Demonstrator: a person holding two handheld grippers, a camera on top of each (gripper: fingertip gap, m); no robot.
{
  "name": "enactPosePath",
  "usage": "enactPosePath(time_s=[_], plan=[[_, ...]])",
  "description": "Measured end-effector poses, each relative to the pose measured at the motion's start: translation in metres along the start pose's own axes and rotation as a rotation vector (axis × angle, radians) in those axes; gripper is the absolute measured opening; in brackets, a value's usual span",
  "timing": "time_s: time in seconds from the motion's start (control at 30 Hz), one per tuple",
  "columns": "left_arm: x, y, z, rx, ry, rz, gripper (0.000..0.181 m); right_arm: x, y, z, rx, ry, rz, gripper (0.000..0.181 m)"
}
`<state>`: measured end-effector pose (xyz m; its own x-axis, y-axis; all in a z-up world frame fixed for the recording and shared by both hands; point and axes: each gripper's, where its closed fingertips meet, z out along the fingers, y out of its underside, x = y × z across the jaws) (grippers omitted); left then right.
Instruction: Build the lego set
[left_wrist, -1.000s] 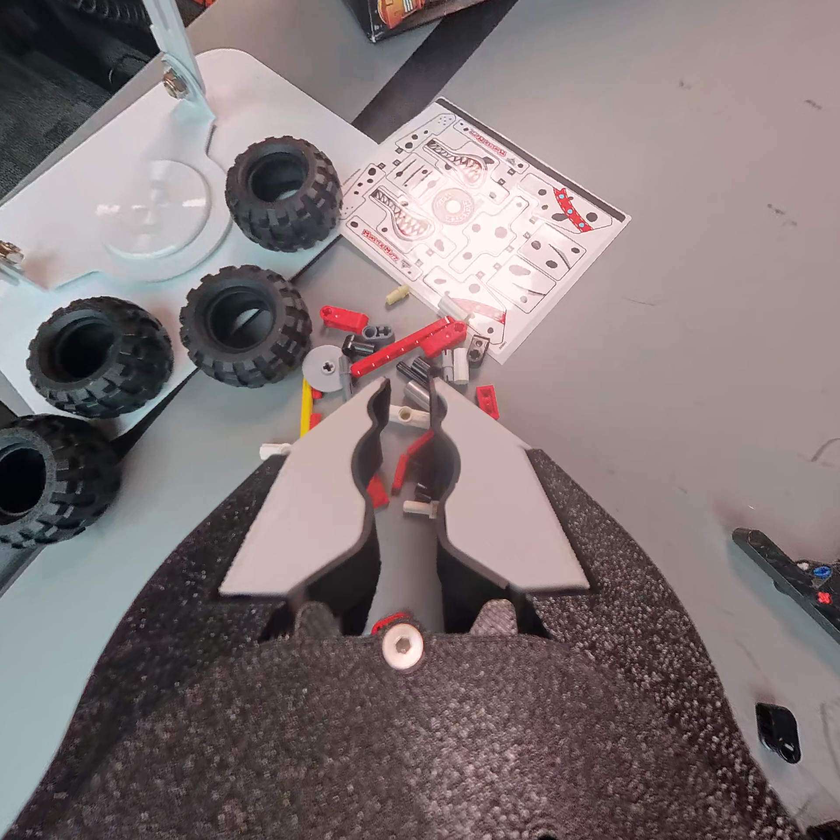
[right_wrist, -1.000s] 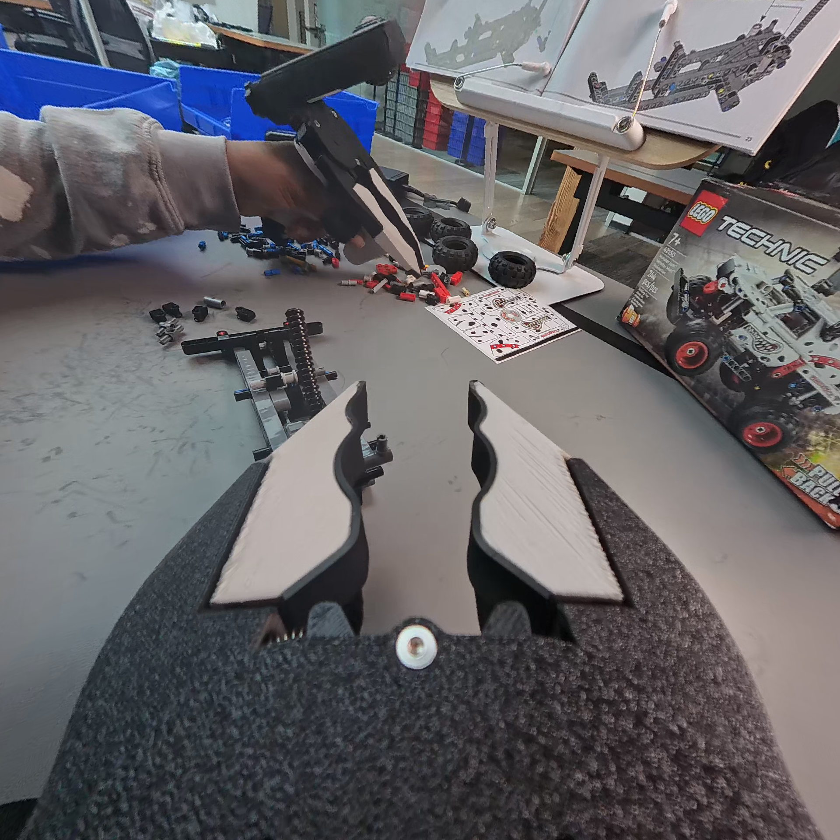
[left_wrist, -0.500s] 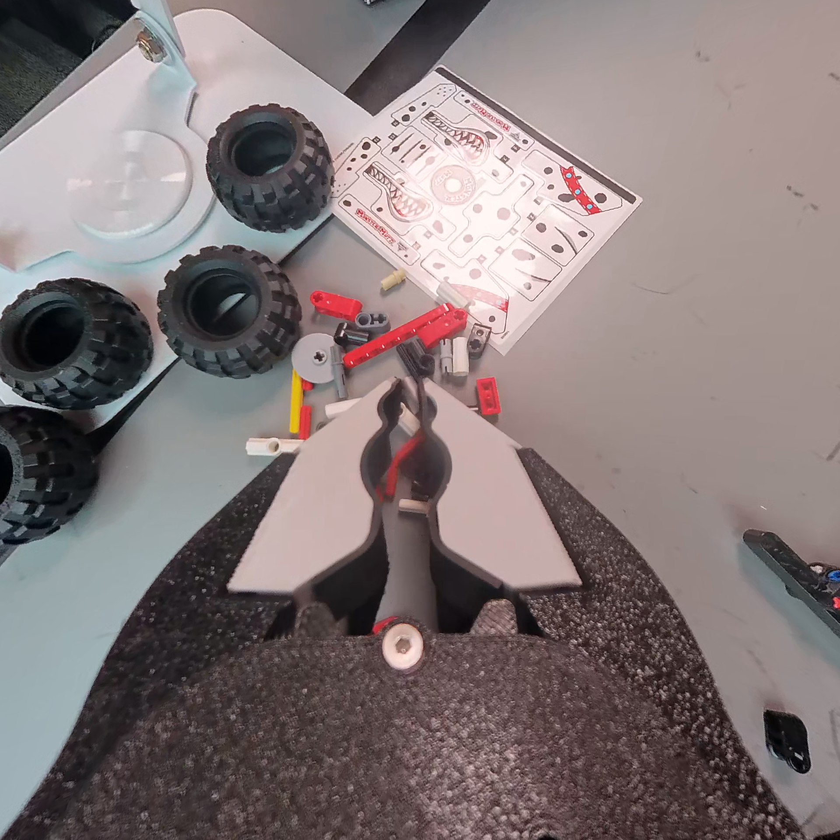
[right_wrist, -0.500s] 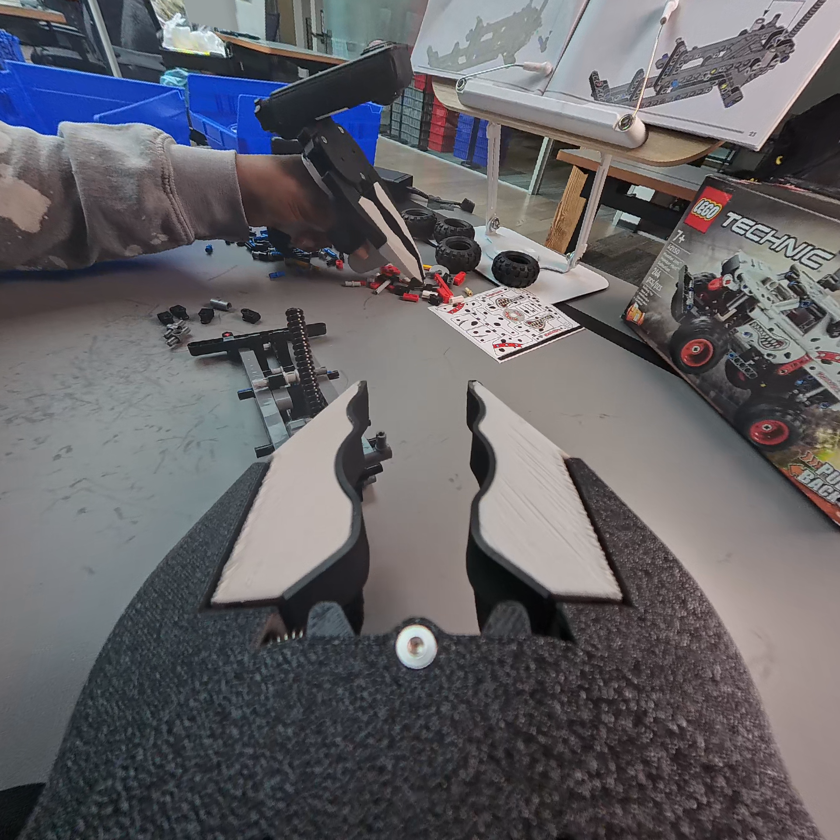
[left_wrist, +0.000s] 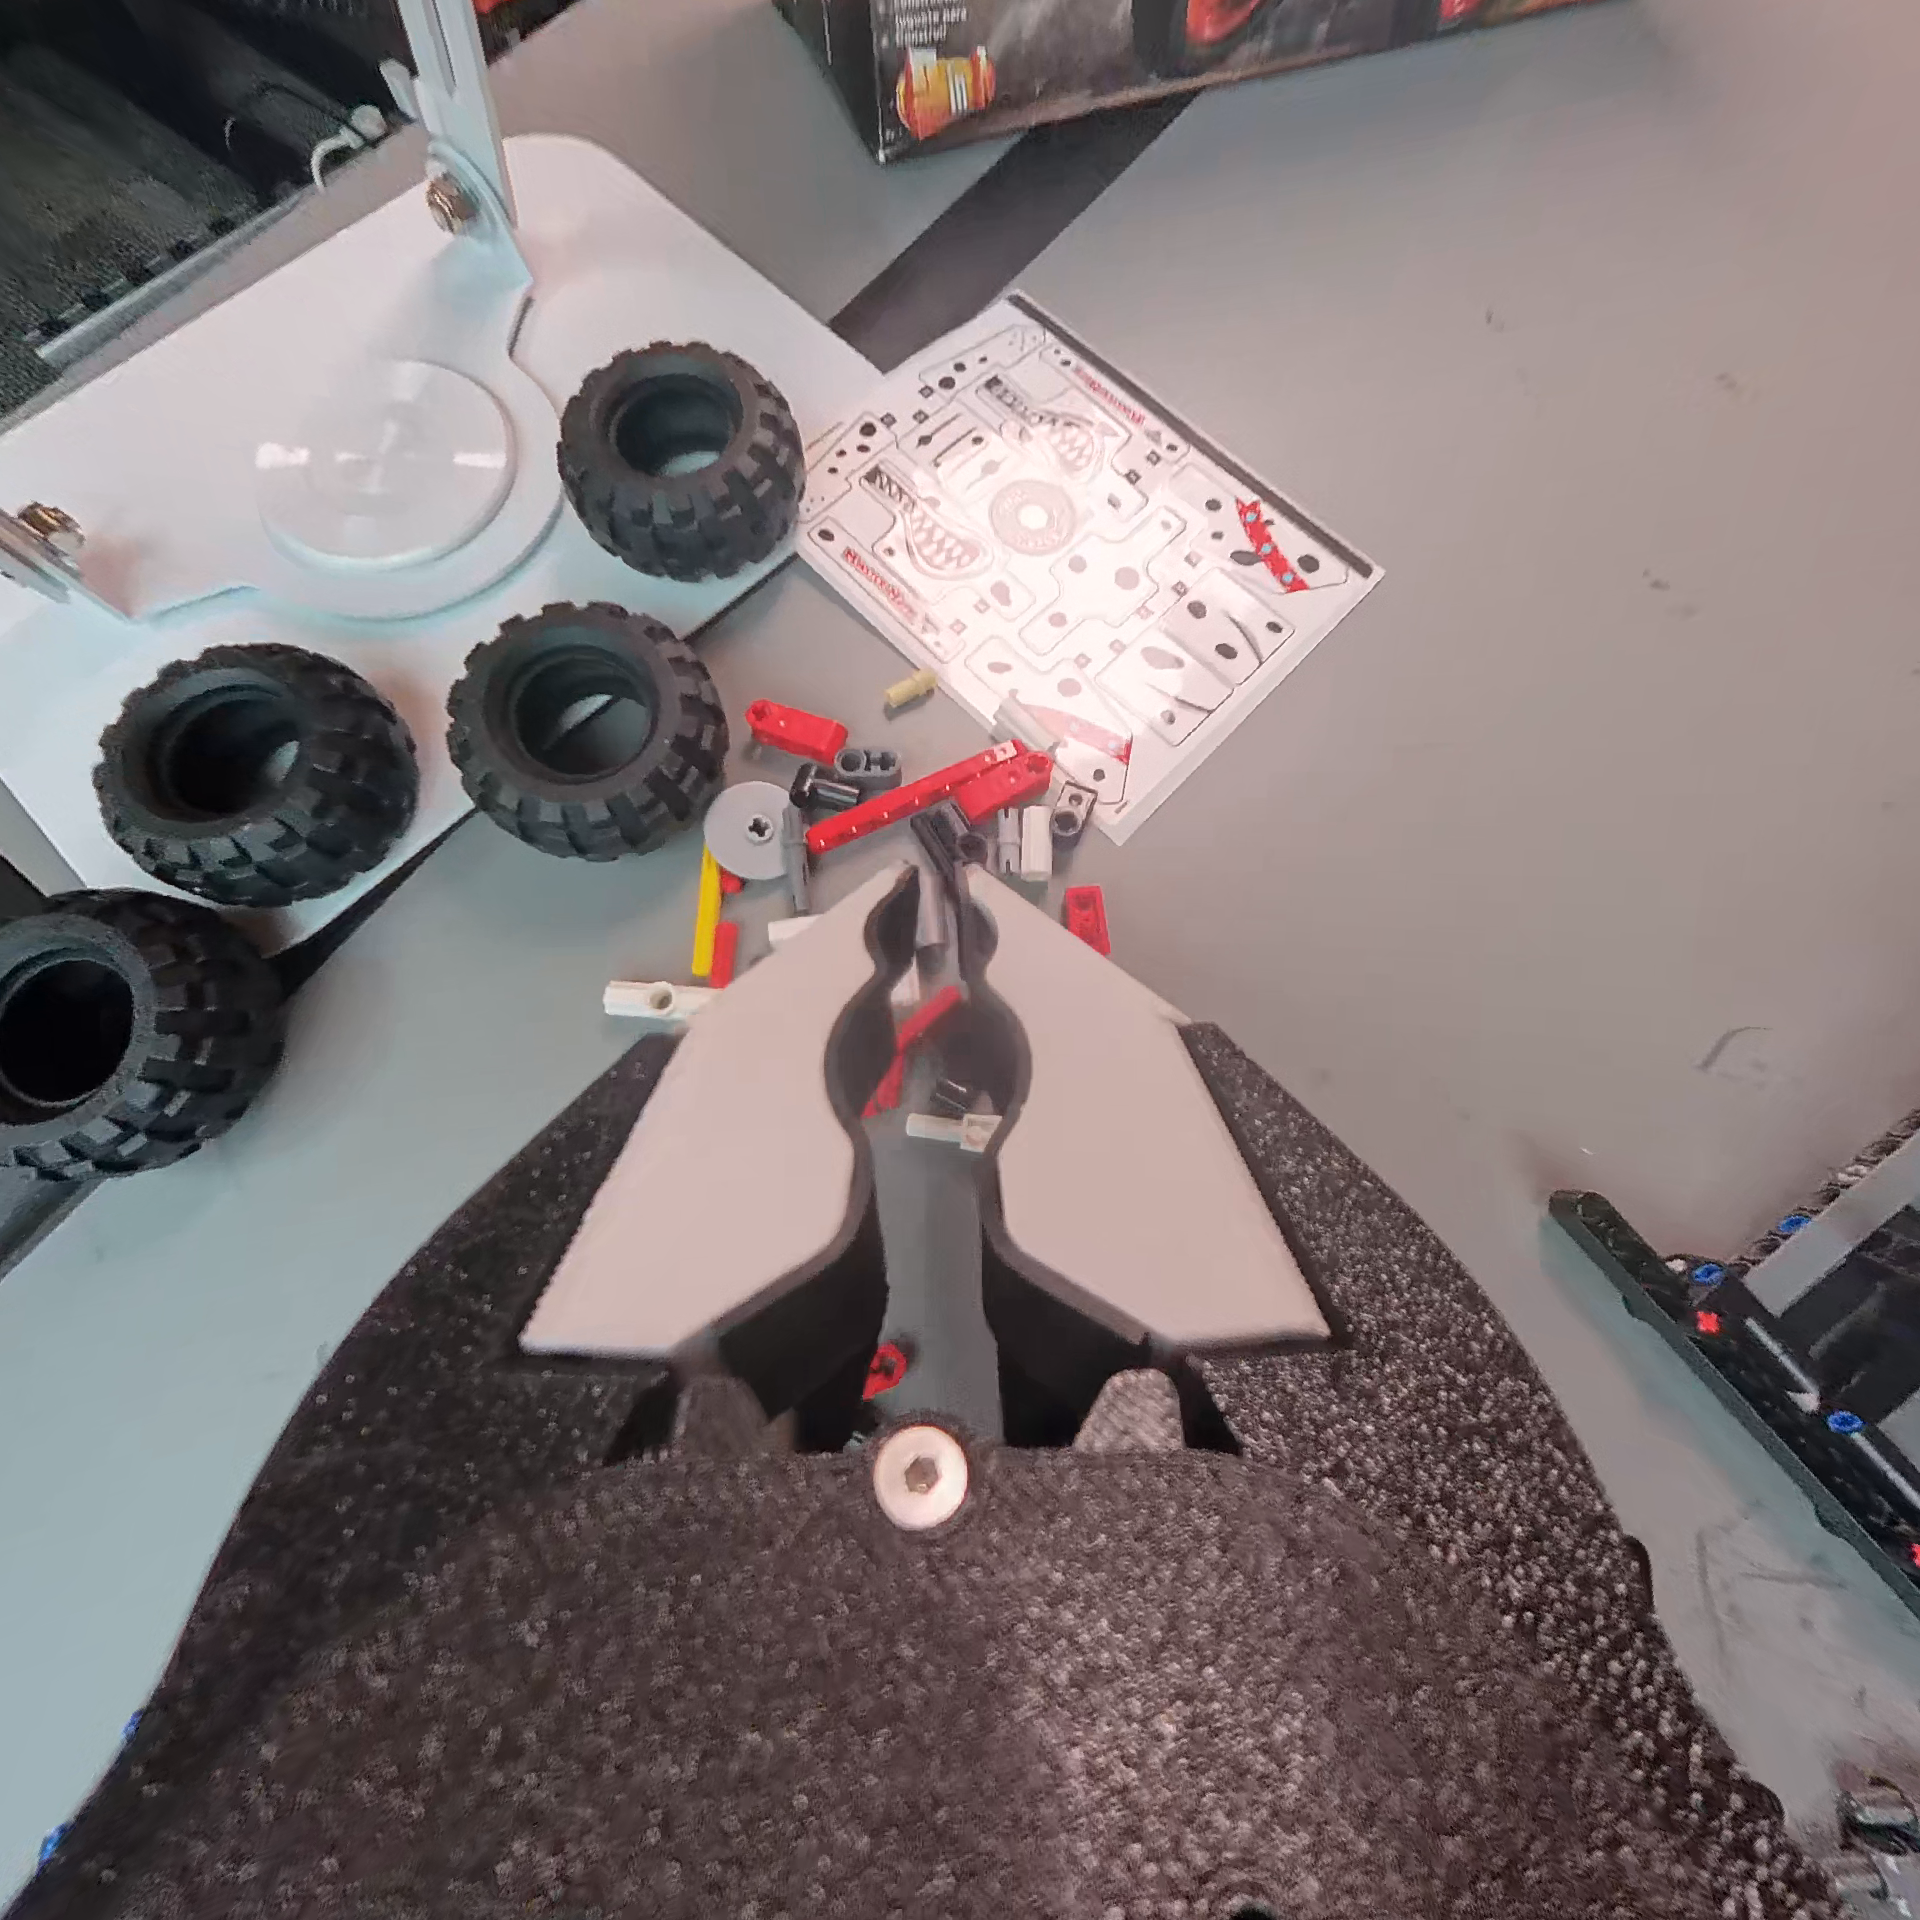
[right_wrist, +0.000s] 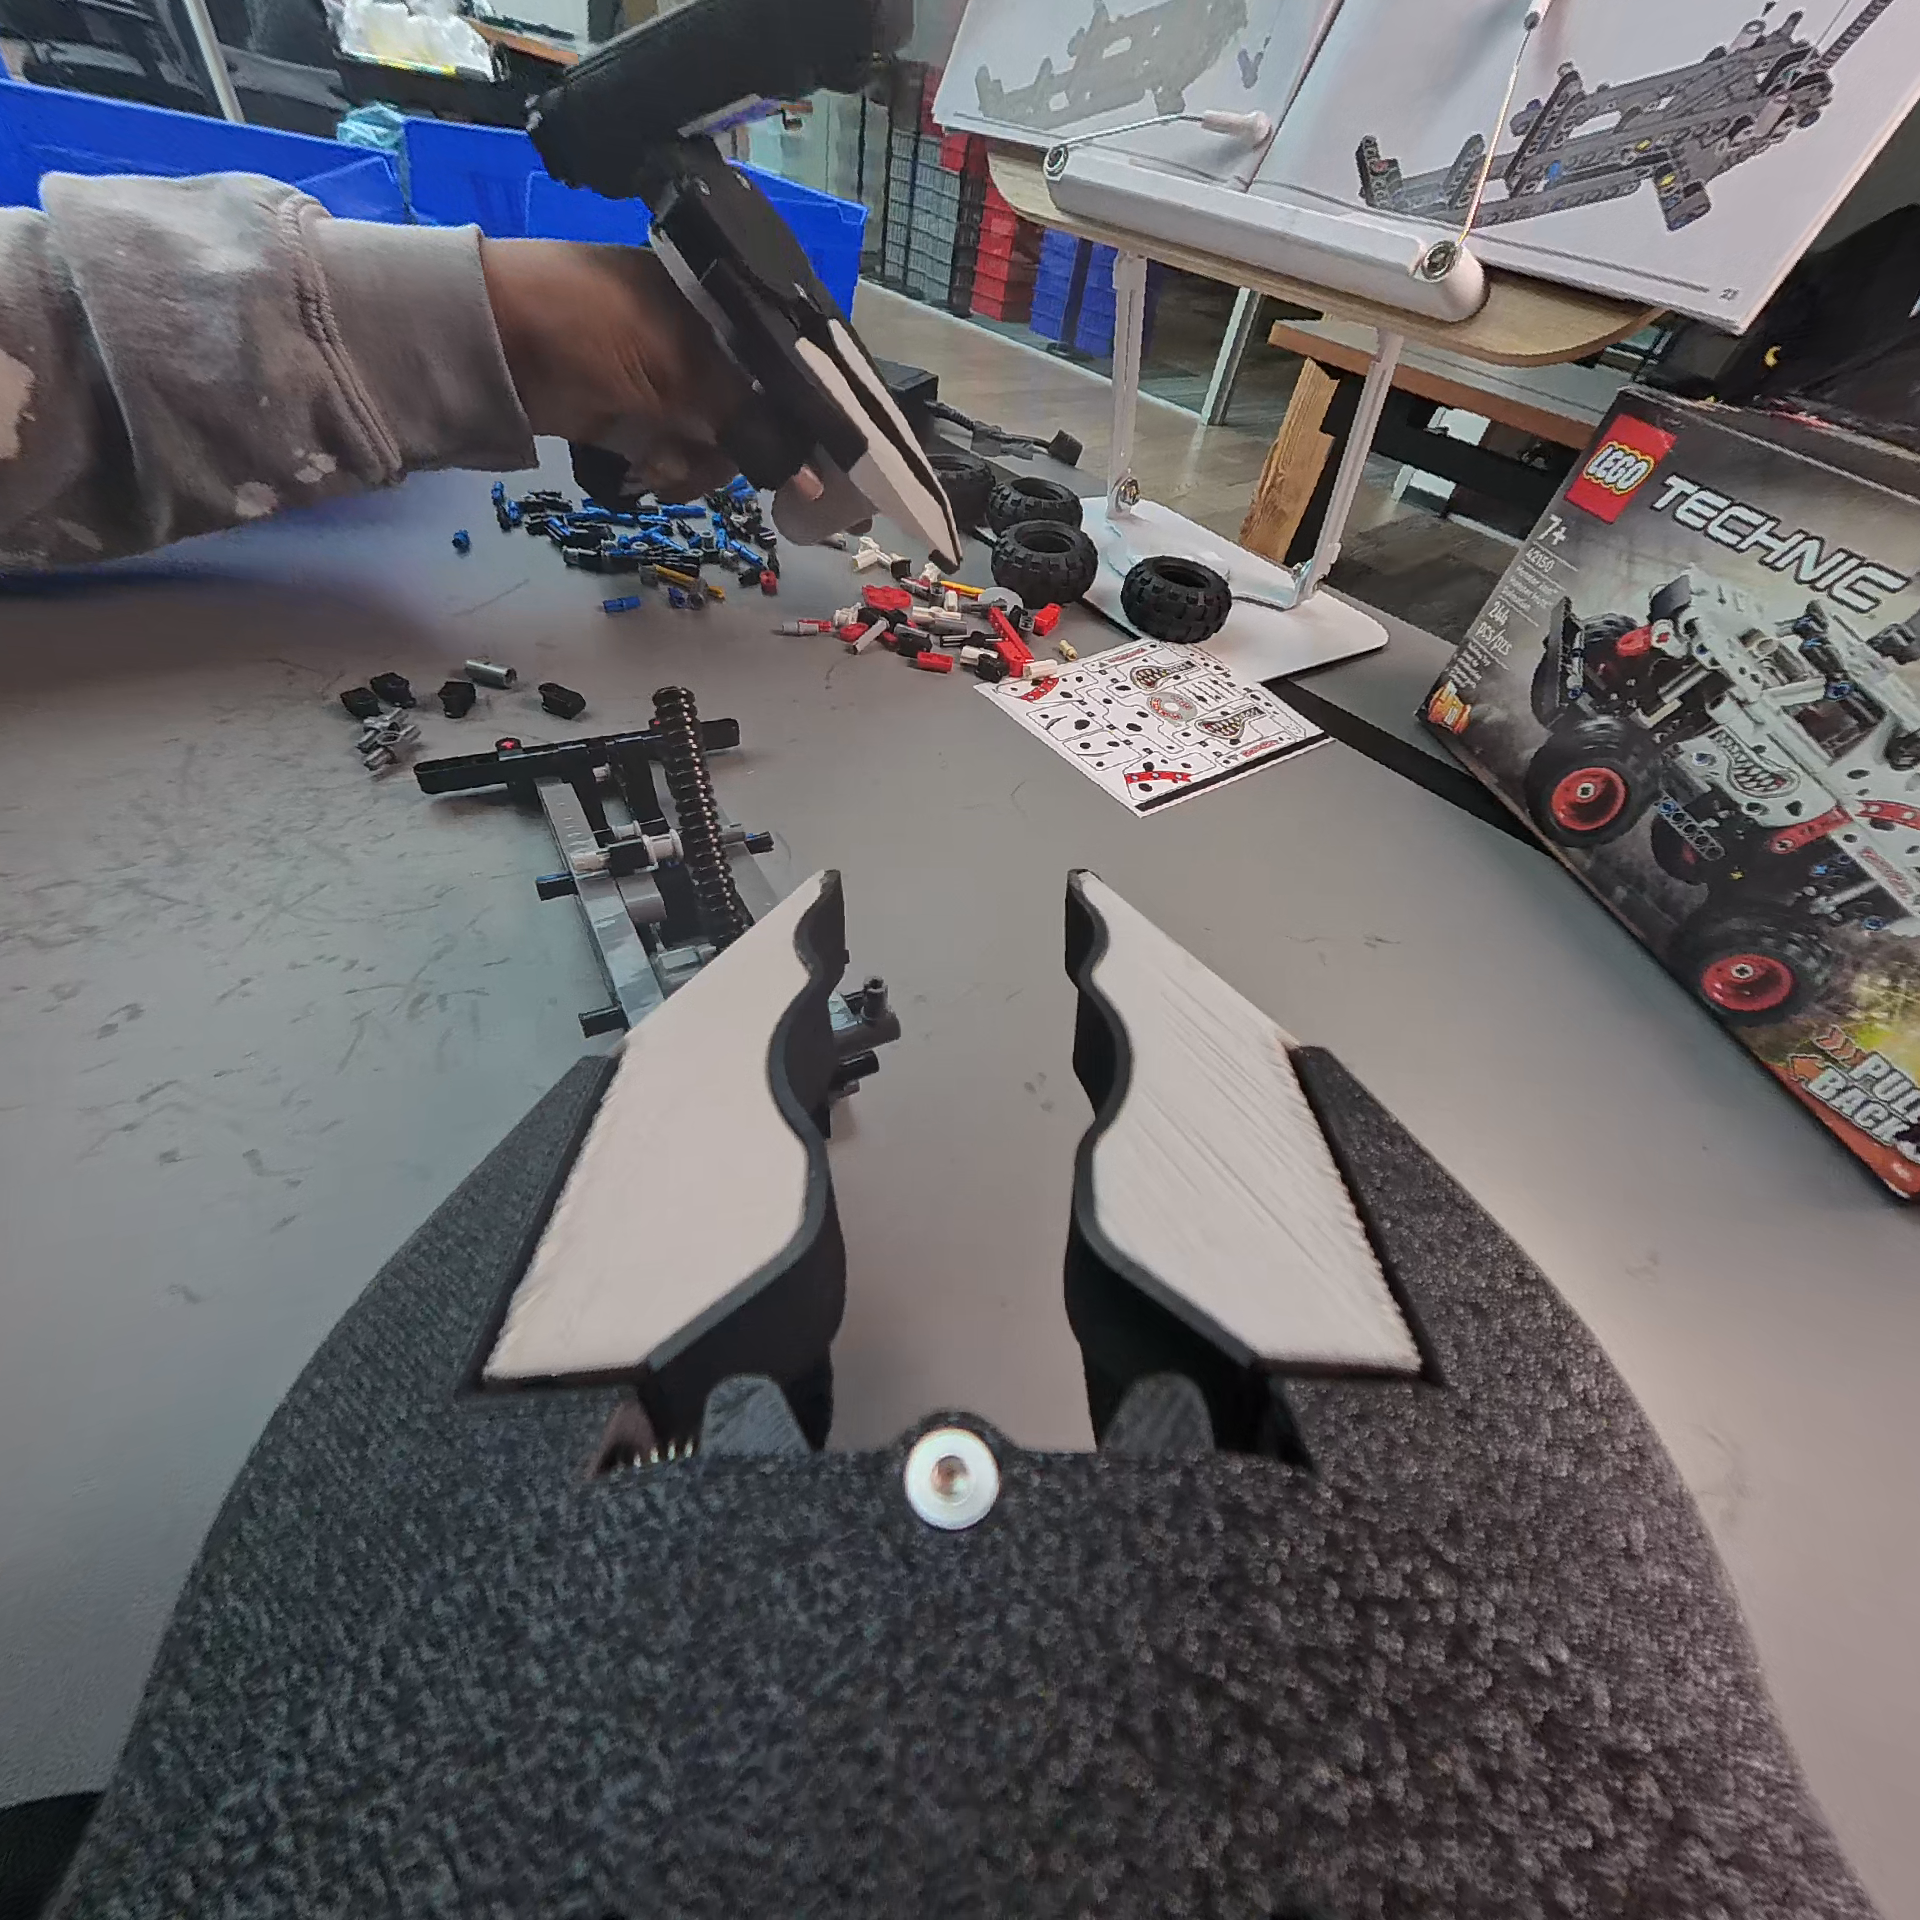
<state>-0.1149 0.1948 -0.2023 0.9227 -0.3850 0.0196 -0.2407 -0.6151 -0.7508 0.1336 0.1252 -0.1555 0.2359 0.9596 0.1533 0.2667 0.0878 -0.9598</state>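
Grey table: beside the sticker sheet, the left hand-held gripper pinches a thin grey pin by its tips; a shallow hold may drop it. Right hand-held gripper gapes, empty.

Your four knobby-treaded tyres are black; the long beam among the loose pieces is red, the thin axle yellow. The sticker sheet is white with black spots and red accents. The table is grey.
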Motion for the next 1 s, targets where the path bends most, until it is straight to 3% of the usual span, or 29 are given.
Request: enactPosePath(time_s=[0.23,1.0], plan=[[-0.001,0.019,0.019,-0.085,-0.02,0.035,0.007,-0.001,0.003,0.0,-0.024,0.013,-0.042,0.041],[-0.001,0.023,0.024,-0.164,-0.07,0.226,0.009,0.001,0.005,-0.002,-0.024,0.001,-0.023,0.04]])
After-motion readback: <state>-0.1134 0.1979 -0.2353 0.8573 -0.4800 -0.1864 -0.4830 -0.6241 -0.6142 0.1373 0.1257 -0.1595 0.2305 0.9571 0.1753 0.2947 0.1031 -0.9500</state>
